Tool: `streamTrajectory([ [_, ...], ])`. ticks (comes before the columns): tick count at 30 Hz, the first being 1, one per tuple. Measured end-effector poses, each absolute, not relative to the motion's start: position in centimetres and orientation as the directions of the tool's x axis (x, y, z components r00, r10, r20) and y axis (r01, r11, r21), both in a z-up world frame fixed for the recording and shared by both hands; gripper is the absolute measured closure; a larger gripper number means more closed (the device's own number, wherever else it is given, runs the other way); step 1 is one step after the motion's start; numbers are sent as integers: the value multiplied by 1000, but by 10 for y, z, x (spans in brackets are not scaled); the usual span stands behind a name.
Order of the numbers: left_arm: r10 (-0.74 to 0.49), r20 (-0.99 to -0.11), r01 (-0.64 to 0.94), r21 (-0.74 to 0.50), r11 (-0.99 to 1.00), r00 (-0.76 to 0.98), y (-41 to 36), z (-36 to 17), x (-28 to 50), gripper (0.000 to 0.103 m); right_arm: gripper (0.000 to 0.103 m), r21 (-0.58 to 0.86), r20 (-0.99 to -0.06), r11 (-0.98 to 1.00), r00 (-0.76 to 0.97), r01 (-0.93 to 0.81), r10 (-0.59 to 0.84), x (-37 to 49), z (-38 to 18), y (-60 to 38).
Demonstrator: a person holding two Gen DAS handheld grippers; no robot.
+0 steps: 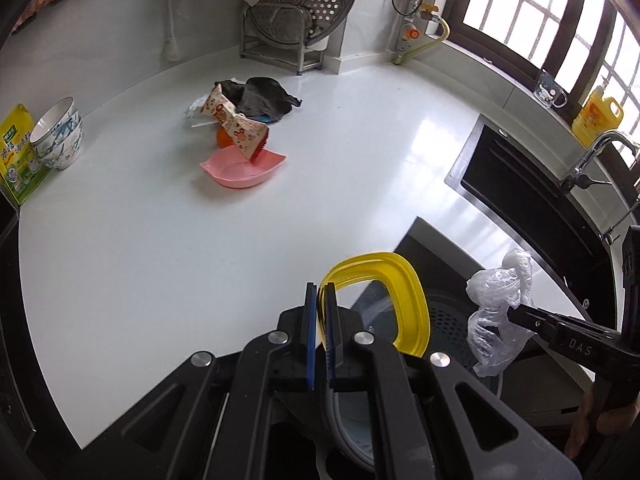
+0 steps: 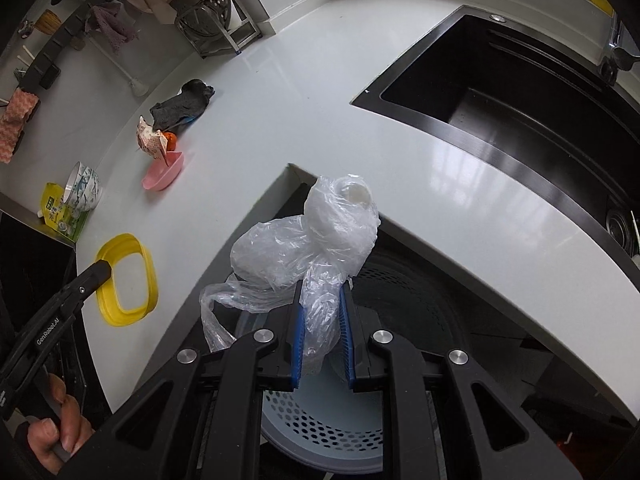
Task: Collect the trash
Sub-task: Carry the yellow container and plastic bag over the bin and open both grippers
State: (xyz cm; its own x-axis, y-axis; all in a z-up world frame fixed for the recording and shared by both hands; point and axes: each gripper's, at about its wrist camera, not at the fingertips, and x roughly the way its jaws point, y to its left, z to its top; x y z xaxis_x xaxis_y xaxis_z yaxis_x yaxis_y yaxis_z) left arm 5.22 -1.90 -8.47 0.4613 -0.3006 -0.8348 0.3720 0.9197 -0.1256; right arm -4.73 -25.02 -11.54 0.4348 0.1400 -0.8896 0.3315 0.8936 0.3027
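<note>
White glossy kitchen counter [image 1: 160,240] curves round a notch at the near edge; dark rectangular sink [image 2: 520,92] set in at 2 o'clock in the right wrist view, chrome tap [image 1: 600,152] and barred window [image 1: 540,12] behind it. Tiled wall at 12 o'clock with a metal rack holding perforated steamer trays [image 1: 304,8] and cloths hanging above.

Below the notch, one perforated pale grey-blue trash bin [image 2: 320,420], seen at 6 o'clock under the right gripper; contents cannot be told. One pink leaf-shaped plastic dish [image 1: 240,170] at 11 o'clock in the left view, with the end of a printed snack wrapper [image 1: 236,124] resting in it. Two stacked blue-patterned white bowls [image 1: 58,136] at 9 o'clock, beside one yellow-green packet [image 1: 18,156]. One dark grey crumpled cloth [image 1: 264,96] just behind the wrapper, an orange thing partly hidden under them. One yellow bottle [image 1: 598,116] and one clear printed mug [image 1: 550,90] on the sill.

Left gripper [image 1: 320,292]: jaws nearly closed, pinching the rim of one yellow-rimmed clear plastic lid [image 1: 412,288], held at the counter's near edge by the notch. Right gripper [image 2: 322,296]: jaws part closed, clamped on one crumpled clear plastic bag [image 2: 316,236], hanging above the bin opening.
</note>
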Motion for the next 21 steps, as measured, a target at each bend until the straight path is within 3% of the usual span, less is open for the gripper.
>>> streamTrajectory([
  [10, -310, -882, 479, -113, 870, 354, -83, -133, 13, 98, 88, 249, -930, 921, 340, 298, 141, -86, -161, -265],
  [19, -260, -912, 470, -86, 878, 319, -94, -160, -3, 98, 88, 244, -941, 941, 291, 236, 171, -99, -189, -263],
  [21, -254, -910, 461, -81, 884, 327, -91, -158, -5, 95, 78, 261, -936, 938, 297, 227, 189, -99, -189, -263],
])
